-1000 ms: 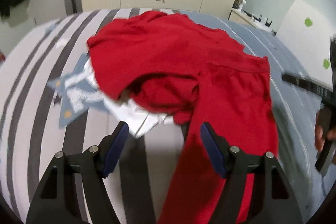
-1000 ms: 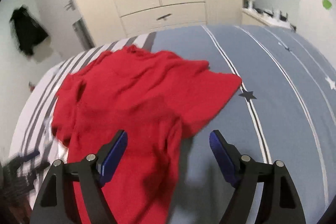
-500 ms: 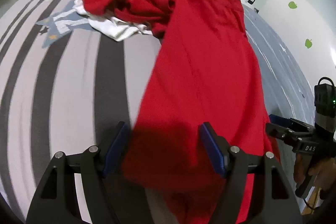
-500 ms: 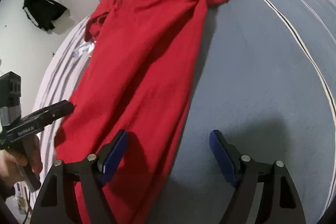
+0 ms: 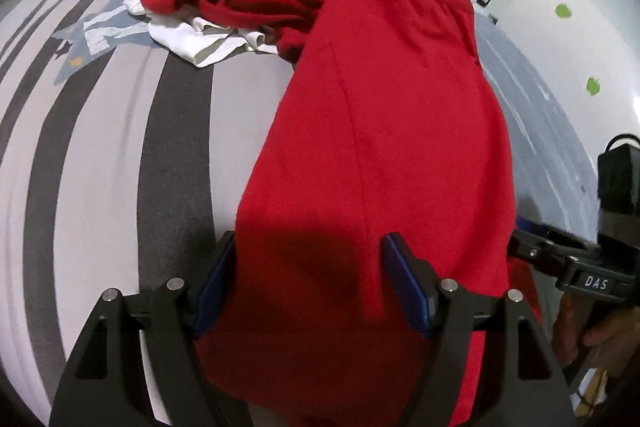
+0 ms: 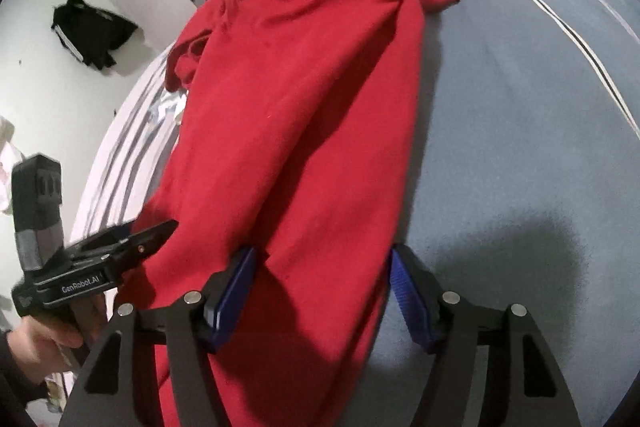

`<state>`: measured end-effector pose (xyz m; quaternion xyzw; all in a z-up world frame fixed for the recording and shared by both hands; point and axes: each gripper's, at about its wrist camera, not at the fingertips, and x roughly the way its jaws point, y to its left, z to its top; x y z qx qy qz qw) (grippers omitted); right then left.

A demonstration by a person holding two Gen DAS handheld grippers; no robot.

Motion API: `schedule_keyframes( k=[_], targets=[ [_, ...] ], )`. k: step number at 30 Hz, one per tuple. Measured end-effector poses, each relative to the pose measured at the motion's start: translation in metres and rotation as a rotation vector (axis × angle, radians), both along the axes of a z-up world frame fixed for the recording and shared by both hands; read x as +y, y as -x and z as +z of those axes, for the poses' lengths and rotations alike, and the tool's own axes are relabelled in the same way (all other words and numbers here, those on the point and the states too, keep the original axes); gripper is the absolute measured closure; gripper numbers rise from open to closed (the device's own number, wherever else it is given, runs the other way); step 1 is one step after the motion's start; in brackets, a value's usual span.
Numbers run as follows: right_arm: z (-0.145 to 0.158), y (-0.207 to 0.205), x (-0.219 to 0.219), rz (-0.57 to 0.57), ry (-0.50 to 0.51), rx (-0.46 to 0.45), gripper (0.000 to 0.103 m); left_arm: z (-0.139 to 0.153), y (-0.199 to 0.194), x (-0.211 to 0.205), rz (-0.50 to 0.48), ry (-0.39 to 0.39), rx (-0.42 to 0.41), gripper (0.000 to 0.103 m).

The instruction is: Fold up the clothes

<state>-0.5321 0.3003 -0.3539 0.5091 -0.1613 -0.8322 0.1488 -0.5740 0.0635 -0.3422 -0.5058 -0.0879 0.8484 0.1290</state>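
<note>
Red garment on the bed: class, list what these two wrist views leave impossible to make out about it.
- Near hem of the red garment: cut off by the bottom edge, both views.
- White cloth: mostly buried under red folds, left wrist view.
- Whether the left gripper or right gripper touches fabric: unclear.

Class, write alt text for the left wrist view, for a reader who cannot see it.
Open left tongs hover over the near end of a long red garment stretched along a striped bed. A white garment peeks from under bunched red cloth at the far end, and the right tongs enter at the right edge.
</note>
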Motion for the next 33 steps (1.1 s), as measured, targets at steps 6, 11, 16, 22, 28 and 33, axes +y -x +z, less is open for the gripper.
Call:
schedule_keyframes(
  k=[6,11,16,22,28,33],
  targets=[
    [-0.002,0.018,0.001,-0.027,0.041,0.011,0.032,0.002,0.009,0.009,-0.029,-0.014,0.024,0.036],
    [-0.006,0.023,0.014,-0.026,0.133,-0.044,0.095,0.007,0.018,0.021,-0.106,-0.026,0.001,0.090],
    [0.009,0.014,0.002,0.034,0.109,-0.035,0.096,0.019,0.021,0.013,-0.111,-0.074,0.024,0.093],
    [0.057,0.003,0.014,0.003,0.175,0.060,0.096,0.060,0.006,-0.013,-0.045,-0.176,0.134,0.093],
    [0.107,0.027,0.020,-0.002,0.176,0.148,0.096,0.114,0.025,-0.015,-0.040,-0.189,0.247,0.093],
    [0.181,0.062,0.032,-0.007,0.163,0.262,0.096,0.185,0.061,-0.015,-0.038,-0.215,0.370,0.093]
  ],
)
